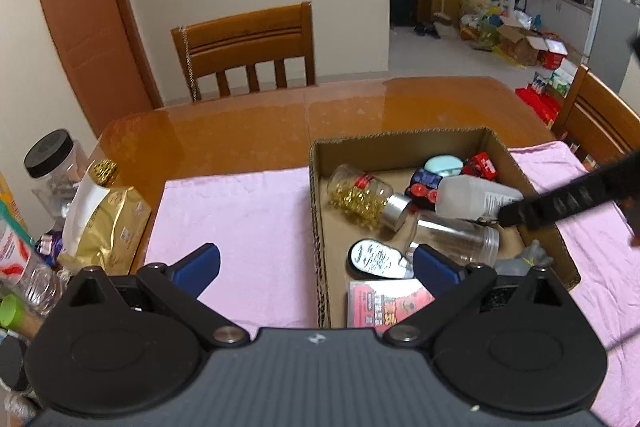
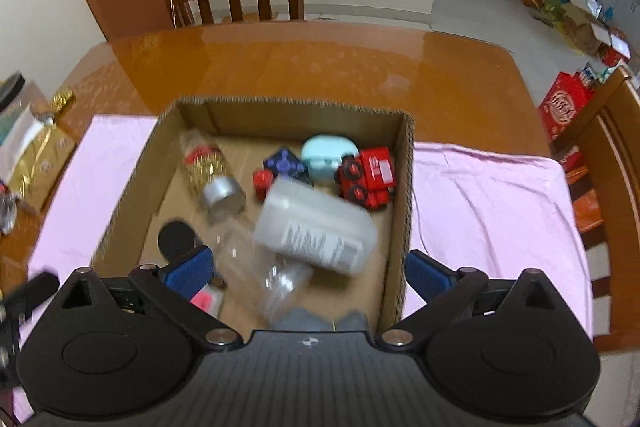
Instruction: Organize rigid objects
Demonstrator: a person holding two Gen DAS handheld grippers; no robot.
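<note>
An open cardboard box point(image 1: 400, 141) point(image 2: 296, 105) stands on a pink cloth point(image 1: 240, 227). In it lie a jar of gold capsules point(image 1: 360, 197) point(image 2: 208, 167), a white plastic bottle point(image 1: 476, 197) point(image 2: 316, 227), a clear jar point(image 1: 456, 237) point(image 2: 260, 271), a red toy truck point(image 2: 368, 175), a mint case point(image 2: 328, 155), a dark blue toy point(image 2: 284, 163), a black-lidded tin point(image 1: 376, 259) and a red packet point(image 1: 388, 303). My left gripper point(image 1: 316, 267) is open over the box's left wall. My right gripper point(image 2: 308, 271) is open above the box's near end; the white bottle is blurred just beyond it.
Wooden chairs stand at the far side point(image 1: 244, 51) and the right point(image 1: 600, 115) of the glossy wooden table point(image 1: 280, 115). A gold bag point(image 1: 108, 227), a black-lidded jar point(image 1: 52, 159) and bottles crowd the table's left edge. The right gripper's arm point(image 1: 580, 195) crosses the left wrist view.
</note>
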